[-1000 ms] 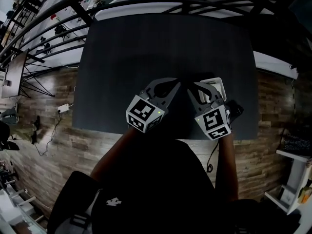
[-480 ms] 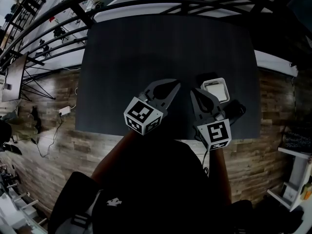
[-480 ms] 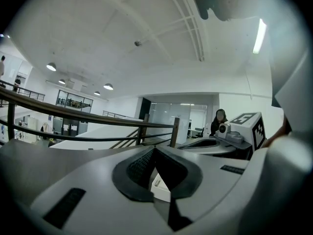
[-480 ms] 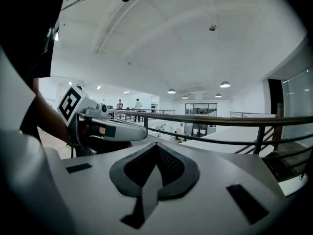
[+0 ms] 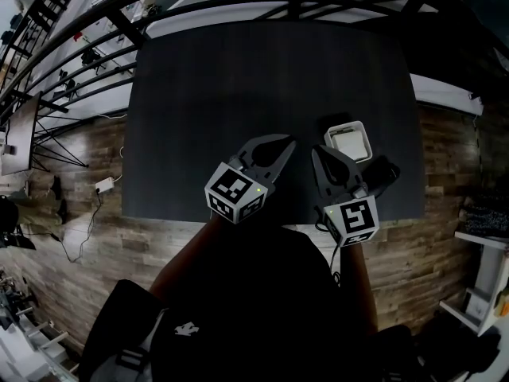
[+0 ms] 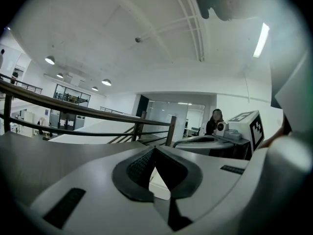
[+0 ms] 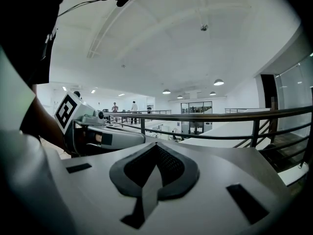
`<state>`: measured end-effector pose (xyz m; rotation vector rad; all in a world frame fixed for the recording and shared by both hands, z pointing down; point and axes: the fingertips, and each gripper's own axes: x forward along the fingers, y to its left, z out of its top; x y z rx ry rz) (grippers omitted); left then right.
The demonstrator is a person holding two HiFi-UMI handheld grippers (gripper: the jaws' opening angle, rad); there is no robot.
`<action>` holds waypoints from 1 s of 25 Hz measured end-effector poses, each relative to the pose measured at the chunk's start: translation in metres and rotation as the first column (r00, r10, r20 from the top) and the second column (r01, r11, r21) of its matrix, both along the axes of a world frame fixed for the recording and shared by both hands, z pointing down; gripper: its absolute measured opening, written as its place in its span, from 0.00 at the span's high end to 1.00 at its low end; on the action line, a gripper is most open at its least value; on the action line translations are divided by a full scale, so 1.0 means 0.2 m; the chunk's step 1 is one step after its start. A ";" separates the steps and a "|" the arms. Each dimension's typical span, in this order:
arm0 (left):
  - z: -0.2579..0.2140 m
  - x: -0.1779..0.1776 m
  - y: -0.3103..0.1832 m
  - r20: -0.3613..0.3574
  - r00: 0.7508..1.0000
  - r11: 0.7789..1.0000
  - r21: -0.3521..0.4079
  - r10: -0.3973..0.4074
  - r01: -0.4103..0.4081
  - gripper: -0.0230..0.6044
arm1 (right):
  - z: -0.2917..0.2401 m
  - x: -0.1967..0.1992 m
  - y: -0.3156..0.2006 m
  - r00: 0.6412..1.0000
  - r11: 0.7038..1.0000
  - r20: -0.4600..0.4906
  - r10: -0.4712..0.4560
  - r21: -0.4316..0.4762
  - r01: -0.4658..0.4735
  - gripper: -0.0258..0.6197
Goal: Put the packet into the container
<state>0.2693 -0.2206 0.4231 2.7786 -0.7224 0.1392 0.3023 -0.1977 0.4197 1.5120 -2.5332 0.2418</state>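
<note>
Two hand-held grippers are poised side by side over the near edge of a dark grey matte table. The left gripper, a grey two-jaw tool carrying a cube with square markers, has its jaws pressed together at the tips with nothing between them. Its own view shows the ribbed black pads meeting. The right gripper, of the same build, is likewise closed and empty. Its tips are near the left gripper's, to their right and apart from them.

The white square plastic container sits on the table just beside the right gripper's jaws, to their right and slightly beyond the tips. The pale flat packet lies inside the container, clear of both grippers. A black object, too dark to make out, lies right of the right gripper's body, nearer the person than the container. A brown wood-plank floor shows left of the left gripper, with a black metal railing beyond.
</note>
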 end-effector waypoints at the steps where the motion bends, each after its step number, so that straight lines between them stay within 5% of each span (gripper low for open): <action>1: 0.01 0.00 0.00 0.005 1.000 1.000 0.001 0.002 -0.002 0.96 | 0.00 0.00 0.00 1.000 1.000 -0.002 0.001 0.000 -0.001 0.96; 25: 0.04 0.04 0.01 0.021 1.000 1.000 -0.004 0.004 -0.004 0.96 | -0.01 -0.01 0.01 0.999 0.999 0.004 -0.038 0.010 0.038 0.96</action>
